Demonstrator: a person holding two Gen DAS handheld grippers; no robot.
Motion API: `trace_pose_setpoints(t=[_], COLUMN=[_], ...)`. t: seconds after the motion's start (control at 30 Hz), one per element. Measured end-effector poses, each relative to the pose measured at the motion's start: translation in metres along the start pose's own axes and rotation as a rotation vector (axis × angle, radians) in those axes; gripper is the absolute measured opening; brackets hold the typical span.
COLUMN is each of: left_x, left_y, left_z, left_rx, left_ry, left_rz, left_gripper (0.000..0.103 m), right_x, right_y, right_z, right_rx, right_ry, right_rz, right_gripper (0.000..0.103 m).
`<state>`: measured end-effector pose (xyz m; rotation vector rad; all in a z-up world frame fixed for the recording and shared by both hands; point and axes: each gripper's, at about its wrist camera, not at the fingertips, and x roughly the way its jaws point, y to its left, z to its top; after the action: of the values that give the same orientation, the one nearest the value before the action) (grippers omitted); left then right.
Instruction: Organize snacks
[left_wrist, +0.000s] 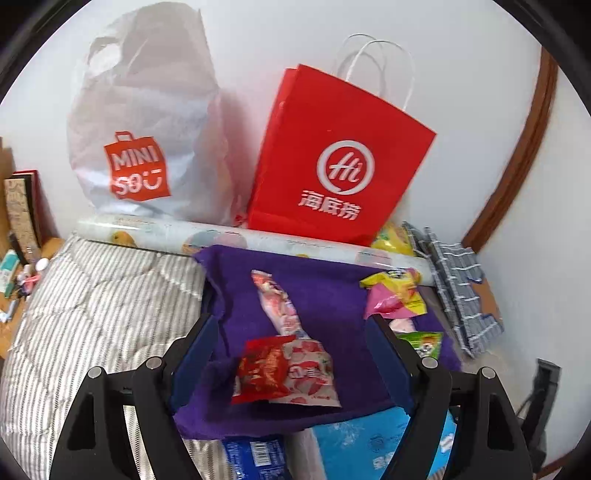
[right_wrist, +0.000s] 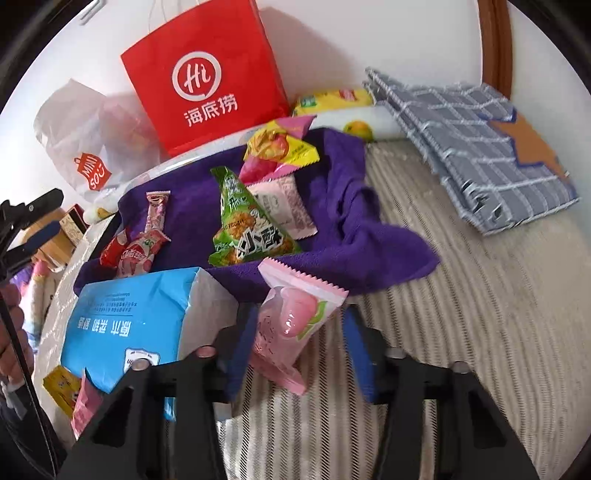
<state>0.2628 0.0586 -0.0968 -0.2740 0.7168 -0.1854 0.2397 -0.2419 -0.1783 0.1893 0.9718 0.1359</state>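
Note:
Snack packets lie on a purple cloth (left_wrist: 325, 291) spread over striped bedding. My left gripper (left_wrist: 293, 321) hangs open above the cloth, and a red packet (left_wrist: 262, 369) and a strawberry-print packet (left_wrist: 310, 369) lie below, between its fingers. A long pink strawberry stick (left_wrist: 277, 302) lies beyond them. My right gripper (right_wrist: 299, 314) holds a pink peach packet (right_wrist: 291, 321) between its blue pads, over the bedding at the cloth's near edge. A green triangular packet (right_wrist: 243, 225), a pale pink packet (right_wrist: 288, 206) and a yellow-pink packet (right_wrist: 280, 147) rest on the cloth.
A red paper bag (left_wrist: 340, 166) and a white plastic bag (left_wrist: 147, 147) stand against the wall behind a rolled printed sheet (left_wrist: 184, 232). A blue box (right_wrist: 129, 321) lies near my right gripper's left finger. A folded checked cloth (right_wrist: 480, 155) lies to the right. A cluttered wooden surface (left_wrist: 22, 258) lies left.

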Motion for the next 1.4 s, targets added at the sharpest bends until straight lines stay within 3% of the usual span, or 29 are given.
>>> trace_pose_setpoints(t=[0.13,0.37,0.5,0.7,0.8,0.9,0.97,1.03,1.27,1.4], left_x=[-0.006,-0.012,-0.017,-0.019,-0.016,-0.016,-0.014,-0.013,-0.001,0.003], left_y=[0.002,0.004,0.003,0.000,-0.003,-0.005,-0.006,-0.006,-0.007,-0.007], left_z=[0.002,0.004,0.005,0.003,0.003,0.002,0.002,0.001,-0.003,-0.005], left_rx=[-0.008,-0.031,-0.033,-0.016,-0.006,0.010,0.013,0.013,0.031,0.046], left_ry=[-0.014,-0.013,-0.019,-0.024,-0.012,-0.016,-0.011,-0.008,0.017,0.018], left_rz=[-0.021,-0.062,-0.078,-0.084,-0.078,-0.062,-0.060,-0.062,-0.036,-0.012], left_gripper=[0.080,0.080,0.080,0.080,0.080,0.080,0.080,0.080,0.080,0.080], right_x=[-0.013,-0.055,-0.074,-0.070,-0.065,-0.069,-0.074,-0.076,-0.064,-0.042], right_y=[-0.005,-0.009,-0.011,-0.013,-0.024,-0.032,-0.029,-0.024,-0.012,-0.007], right_z=[0.001,-0.008,-0.026,-0.044,-0.042,-0.042,-0.045,-0.049,-0.049,-0.048], right_rx=[0.049,-0.005,-0.055,-0.109,-0.055,0.004,-0.006,-0.042,-0.113,-0.156], right_ry=[-0.021,-0.023,0.039,0.090,0.072,0.060,0.045,0.028,-0.008,0.022], right_rz=[0.038,-0.008,0.023,-0.026,-0.055,-0.014,-0.026,-0.055,-0.087,-0.147], right_gripper=[0.022,0.021,0.021,0.022,0.026,0.034,0.059,0.066,0.066,0.065])
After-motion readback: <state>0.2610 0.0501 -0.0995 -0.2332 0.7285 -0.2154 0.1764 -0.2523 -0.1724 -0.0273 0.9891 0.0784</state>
